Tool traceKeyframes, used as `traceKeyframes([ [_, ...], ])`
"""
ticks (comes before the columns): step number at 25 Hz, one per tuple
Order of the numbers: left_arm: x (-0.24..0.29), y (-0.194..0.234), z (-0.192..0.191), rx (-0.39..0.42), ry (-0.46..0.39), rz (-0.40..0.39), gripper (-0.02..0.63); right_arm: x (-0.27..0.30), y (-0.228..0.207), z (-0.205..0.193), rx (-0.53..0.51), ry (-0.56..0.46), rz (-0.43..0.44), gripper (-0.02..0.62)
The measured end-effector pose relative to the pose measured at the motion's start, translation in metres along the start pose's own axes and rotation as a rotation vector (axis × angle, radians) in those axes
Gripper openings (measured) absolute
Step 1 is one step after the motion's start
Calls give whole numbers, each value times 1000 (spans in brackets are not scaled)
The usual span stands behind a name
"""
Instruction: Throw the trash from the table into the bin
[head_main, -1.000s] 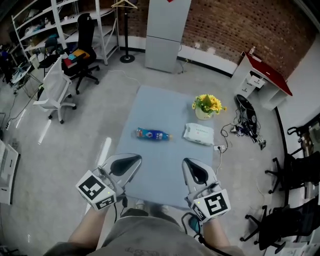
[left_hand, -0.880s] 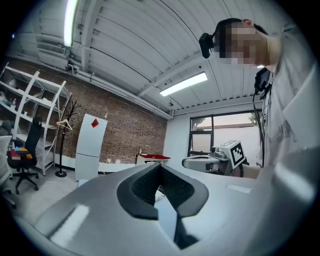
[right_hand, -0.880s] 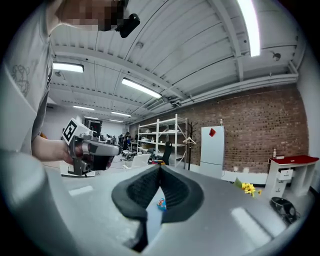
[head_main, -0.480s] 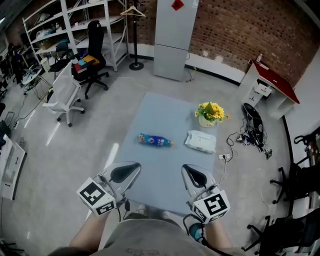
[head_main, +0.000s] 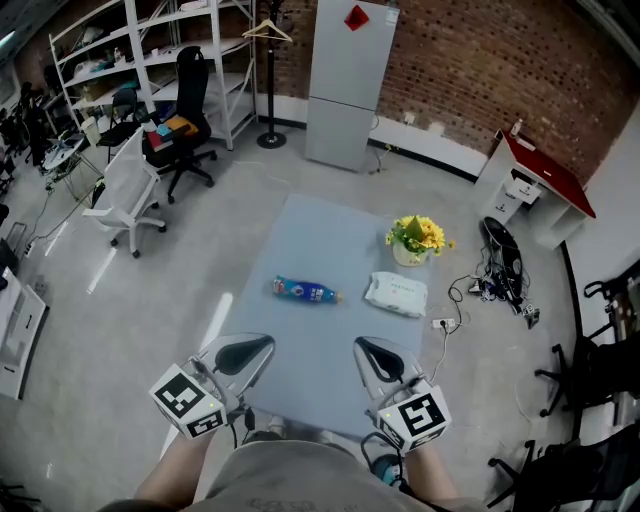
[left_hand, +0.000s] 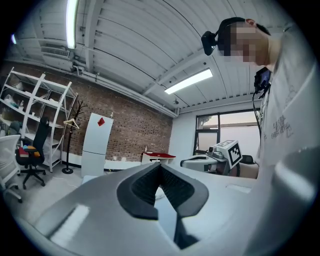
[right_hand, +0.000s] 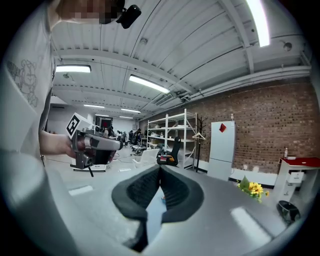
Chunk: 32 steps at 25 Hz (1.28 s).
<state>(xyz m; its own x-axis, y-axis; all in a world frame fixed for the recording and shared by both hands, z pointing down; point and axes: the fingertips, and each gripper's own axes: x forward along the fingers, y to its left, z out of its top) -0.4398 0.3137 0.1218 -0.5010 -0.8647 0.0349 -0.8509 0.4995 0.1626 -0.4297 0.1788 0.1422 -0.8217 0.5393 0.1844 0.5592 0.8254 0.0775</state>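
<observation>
Since a second ago the whole scene has slid down in the head view. The tall white fridge (head_main: 350, 80) against the brick wall now shows up to its top, and both grippers sit lower in the picture, though they are still at the near edge of the table. The things on the table lie just as they did.

The pale blue rectangular table (head_main: 320, 235) stands on the grey concrete floor (head_main: 200, 250), in front of the person. Well off to the left are a white office chair (head_main: 125, 190) and a black office chair (head_main: 190, 110), both beside white metal shelving (head_main: 100, 60).

The left gripper (head_main: 245, 355) hovers at the table's near left corner and the right gripper (head_main: 376, 360) at its near right. Each one's own view shows its dark ribbed pads meeting at the tips, closed with nothing between them.

A white flat pack of wipes (head_main: 396, 294) lies towards the table's right edge. Just beyond it stands a small pot of yellow flowers (head_main: 415, 237). The blue plastic bottle (head_main: 305, 290) lies on its side near the middle of the table, left of the wipes pack and apart from it. It is well ahead of both grippers and touched by neither.
</observation>
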Motion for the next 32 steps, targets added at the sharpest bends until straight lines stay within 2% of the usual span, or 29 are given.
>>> traceKeyframes([
  [9, 1, 21, -5, 3, 1, 19, -2, 10, -14, 3, 15, -52, -52, 3],
  [14, 5, 45, -2, 0, -9, 42, -2, 30, -24, 9, -65, -13, -69, 7],
  [16, 8, 56, 3, 10, -20, 49, -2, 44, -24, 12, -113, 10, -56, 35],
  [23, 22, 92, -2, 16, 3, 40, -2, 99, -29, 0, -289, 133, 17, 121],
  [32, 45, 145, -39, -26, 54, 31, -2, 176, -38, -66, -404, 375, 130, 233],
])
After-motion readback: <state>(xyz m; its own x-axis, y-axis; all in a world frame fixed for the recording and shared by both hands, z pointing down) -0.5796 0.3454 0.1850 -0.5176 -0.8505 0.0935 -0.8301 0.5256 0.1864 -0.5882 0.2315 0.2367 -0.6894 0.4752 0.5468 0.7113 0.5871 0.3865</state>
